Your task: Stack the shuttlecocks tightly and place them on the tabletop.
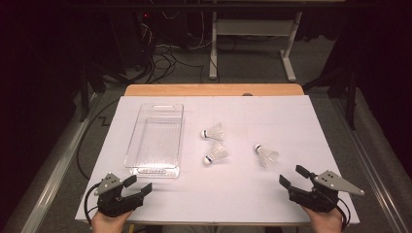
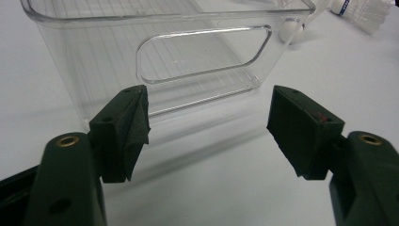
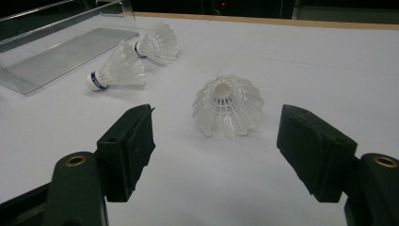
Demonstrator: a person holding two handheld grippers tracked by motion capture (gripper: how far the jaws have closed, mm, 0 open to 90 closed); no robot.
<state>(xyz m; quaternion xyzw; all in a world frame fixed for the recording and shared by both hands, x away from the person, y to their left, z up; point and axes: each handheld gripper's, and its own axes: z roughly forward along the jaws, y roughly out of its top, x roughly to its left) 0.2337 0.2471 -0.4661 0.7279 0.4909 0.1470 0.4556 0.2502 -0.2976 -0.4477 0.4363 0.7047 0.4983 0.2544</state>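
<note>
While my right gripper (image 1: 290, 177) rests at the near right edge of the table (image 1: 291, 126) with its jaws spread wide, it points at the nearest shuttlecock (image 3: 228, 107), which lies just ahead with its skirt toward me, so I judge that one is first to pick. My left gripper (image 1: 138, 185), also spread and holding nothing, sits just near the clear plastic bin (image 2: 169, 52), probably to steady it. Two more shuttlecocks (image 1: 214, 131) (image 1: 216, 153) lie between bin and right shuttlecock.
</note>
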